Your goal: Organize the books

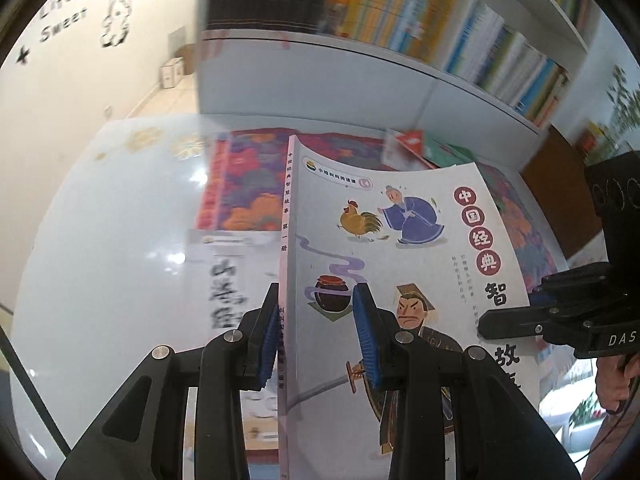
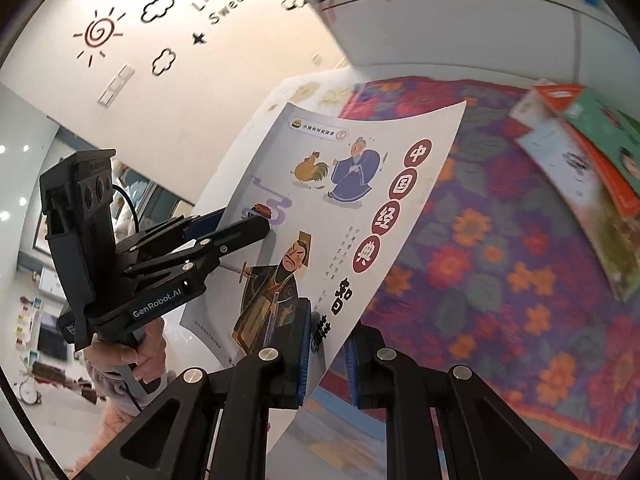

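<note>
A thin grey picture book with a rooster, a robed man and red Chinese title discs is held up above the table. My left gripper straddles its spine edge, jaws apart, one pad beside the spine and the other over the cover. My right gripper is shut on the book's opposite edge; it also shows in the left wrist view. The left gripper shows in the right wrist view, at the book's spine side.
A flowered cloth covers the white table. Several books lie stacked at the far right on it. Another book lies flat under the left gripper. A white bookshelf full of books stands behind.
</note>
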{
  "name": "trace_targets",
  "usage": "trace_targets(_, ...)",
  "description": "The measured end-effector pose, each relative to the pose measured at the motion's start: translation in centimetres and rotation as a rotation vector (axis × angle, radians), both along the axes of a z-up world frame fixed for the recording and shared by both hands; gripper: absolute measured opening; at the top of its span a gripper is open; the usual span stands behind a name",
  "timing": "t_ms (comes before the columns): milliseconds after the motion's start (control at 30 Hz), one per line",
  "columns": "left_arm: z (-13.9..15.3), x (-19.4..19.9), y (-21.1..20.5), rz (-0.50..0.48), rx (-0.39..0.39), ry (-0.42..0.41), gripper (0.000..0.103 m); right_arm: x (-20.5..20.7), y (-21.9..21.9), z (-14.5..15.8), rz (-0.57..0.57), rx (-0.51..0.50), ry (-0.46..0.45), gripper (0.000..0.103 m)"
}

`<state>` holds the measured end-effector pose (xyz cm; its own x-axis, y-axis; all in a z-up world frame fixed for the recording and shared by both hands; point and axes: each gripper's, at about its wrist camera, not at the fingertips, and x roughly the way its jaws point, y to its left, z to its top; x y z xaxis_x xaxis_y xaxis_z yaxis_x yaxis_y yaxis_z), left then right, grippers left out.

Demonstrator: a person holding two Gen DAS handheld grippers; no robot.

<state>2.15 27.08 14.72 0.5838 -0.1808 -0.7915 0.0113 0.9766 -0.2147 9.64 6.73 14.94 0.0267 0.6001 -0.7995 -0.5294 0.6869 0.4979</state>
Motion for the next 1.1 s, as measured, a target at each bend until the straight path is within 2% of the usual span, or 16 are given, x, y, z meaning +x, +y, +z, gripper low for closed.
trace_targets(167, -2.0, -0.4, 3.3, 0.058, -0.002, 0.020, 0.032, 0.4, 3.6, -1.5, 0.051, 0.010, 0.009, 0.015)
trace_targets(267, -3.7, -0.5, 4.9, 0.082, -0.030, 0.044, 0.031, 0.5, 5.4, -2.9, 0.065, 0.012, 0.013, 0.015)
trace_targets(367, -5.2, -0.4, 5.8, 0.086, -0.036, 0.055, 0.032, 0.3, 6.8, -3.9, 0.082, 0.009, -0.014, 0.015)
trace_targets(533, -7.4, 0.3, 6.9, 0.090, -0.054, 0.040, 0.032, 0.7, 7.9, -5.9, 0.077, 0.010, -0.021, 0.015)
trace_targets(667, -9.3, 0.9, 7.7, 0.102, -0.097, 0.081, 0.032, 1.1, 8.1, -7.5, 0.063, 0.007, -0.008, 0.015)
trace_targets(767, -9.4, 1.1, 7.6, 0.098, -0.079, 0.069, 0.032, 1.6, 7.8, -8.2, 0.045, 0.015, 0.007, 0.015)
trace_targets(933, -9.5, 1.3, 7.3, 0.087, -0.047, 0.068, 0.032, 1.2, 6.9, -8.8, 0.024, 0.000, -0.035, 0.017)
trace_targets(1100, -9.4, 1.4, 7.2, 0.081, -0.036, 0.073, 0.032, 1.0, 5.9, -10.0, -0.003, 0.017, 0.016, 0.017)
